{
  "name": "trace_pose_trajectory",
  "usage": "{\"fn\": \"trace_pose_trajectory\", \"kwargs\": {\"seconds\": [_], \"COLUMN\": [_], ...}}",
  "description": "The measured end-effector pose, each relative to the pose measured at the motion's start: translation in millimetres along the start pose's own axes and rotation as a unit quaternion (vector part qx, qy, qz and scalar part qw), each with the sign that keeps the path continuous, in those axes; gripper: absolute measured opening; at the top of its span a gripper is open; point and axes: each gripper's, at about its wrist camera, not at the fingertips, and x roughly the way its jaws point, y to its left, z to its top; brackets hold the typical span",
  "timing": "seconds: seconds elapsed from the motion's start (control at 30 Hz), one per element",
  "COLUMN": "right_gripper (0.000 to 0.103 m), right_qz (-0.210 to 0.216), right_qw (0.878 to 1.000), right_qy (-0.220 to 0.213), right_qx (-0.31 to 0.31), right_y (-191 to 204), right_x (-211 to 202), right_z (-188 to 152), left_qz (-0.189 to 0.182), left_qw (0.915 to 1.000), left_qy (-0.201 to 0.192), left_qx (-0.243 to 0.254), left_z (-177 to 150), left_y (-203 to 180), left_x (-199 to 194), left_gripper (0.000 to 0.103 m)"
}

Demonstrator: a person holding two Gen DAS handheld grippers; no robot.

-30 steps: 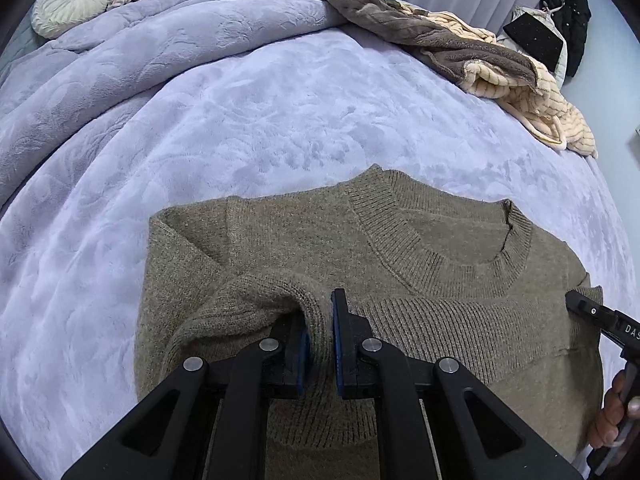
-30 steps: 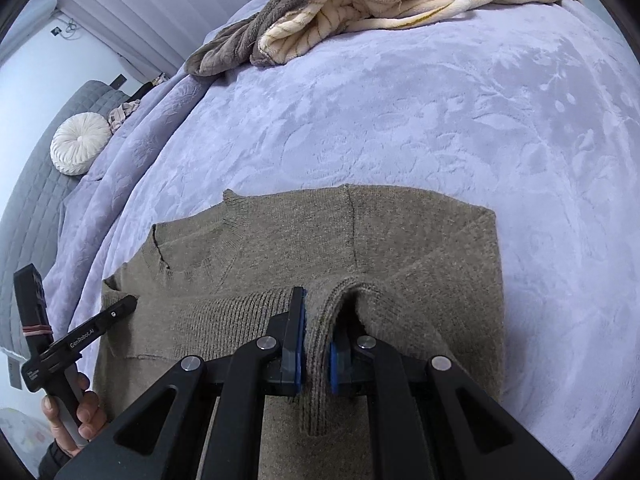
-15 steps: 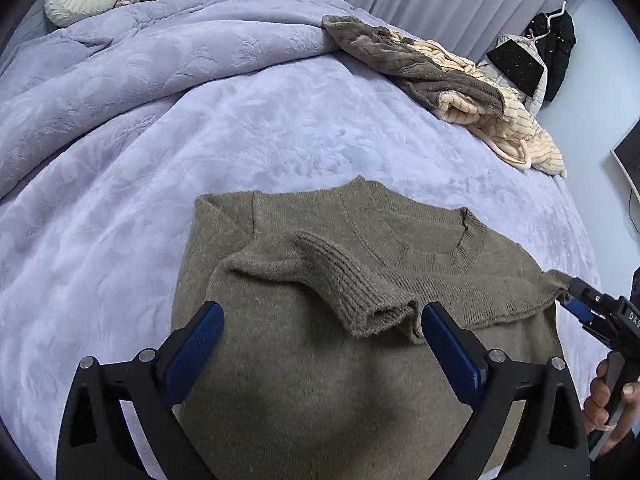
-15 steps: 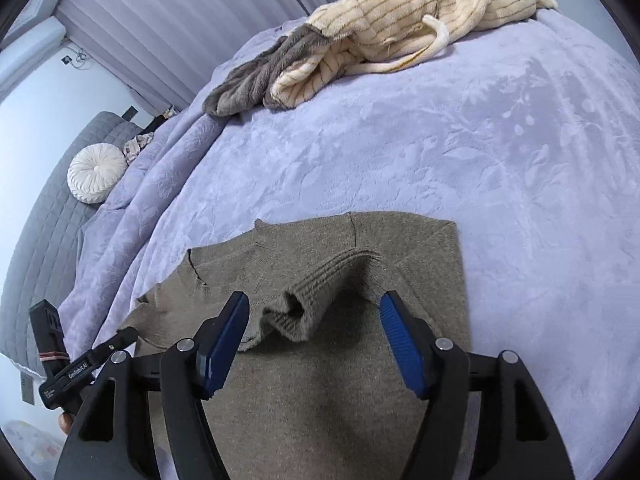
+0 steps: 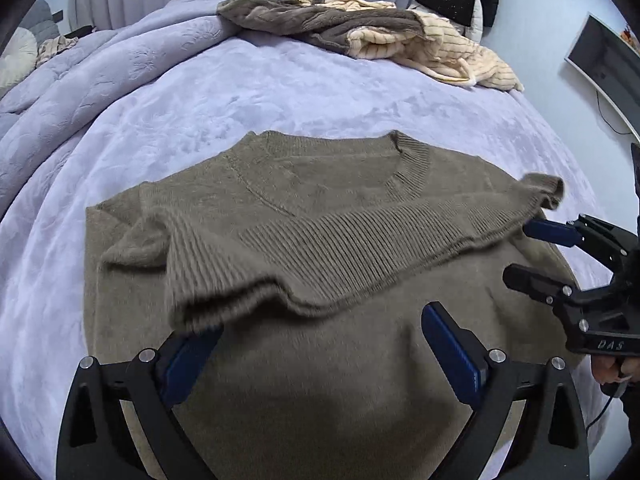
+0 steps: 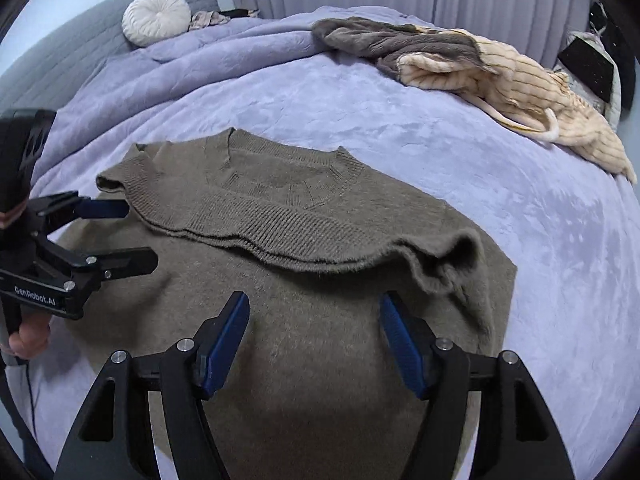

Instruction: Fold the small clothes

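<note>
An olive-brown knitted sweater [image 5: 320,368] [image 6: 320,344] lies flat on the lavender bed cover [image 5: 280,92]. Its ribbed hem [image 5: 340,248] [image 6: 304,240] is folded up across the body and ends just below the collar [image 5: 408,168]. My left gripper [image 5: 320,322] hovers open over the folded body, just short of the hem's edge, with nothing between its blue pads. My right gripper [image 6: 314,300] is open too and holds nothing. Each shows in the other's view: the right gripper [image 5: 524,252] near the hem's right corner, the left gripper [image 6: 134,234] near its left corner.
A heap of brown and cream striped clothes [image 5: 380,36] [image 6: 460,60] lies at the far side of the bed. A round white cushion [image 6: 156,18] rests by the grey headboard. Dark bags [image 5: 456,0] and a screen [image 5: 600,64] stand beyond the bed on the right.
Both grippers were shut on the sweater's hem a second ago. They opened, let it go and drew back. The hem now lies folded over the body.
</note>
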Motion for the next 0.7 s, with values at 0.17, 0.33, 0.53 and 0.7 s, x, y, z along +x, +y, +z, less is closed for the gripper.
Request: {"fn": "trace_pose_trajectory", "kwargs": {"seconds": [0.17, 0.33, 0.53, 0.7], "right_gripper": [0.072, 0.072, 0.072, 0.072], "right_qz": [-0.037, -0.071, -0.063, -0.066], "right_qw": [0.999, 0.990, 0.983, 0.994], "right_qy": [-0.002, 0.005, -0.035, 0.002], "right_qx": [0.030, 0.125, 0.168, 0.091], "right_y": [-28.2, -67.3, -62.1, -12.4], "right_x": [24.0, 35.1, 9.9, 30.7], "right_z": [27.7, 43.6, 33.1, 35.2], "left_qz": [0.011, -0.012, 0.024, 0.134], "left_qw": [0.9962, 0.9842, 0.9872, 0.9906], "left_qy": [-0.012, -0.019, -0.041, -0.027], "left_qx": [-0.086, -0.176, -0.152, -0.012], "left_z": [37.6, 51.9, 35.3, 12.0], "left_y": [39.6, 80.8, 59.3, 2.1], "left_x": [11.4, 6.7, -19.4, 4.1], "left_gripper": [0.099, 0.099, 0.099, 0.099]}}
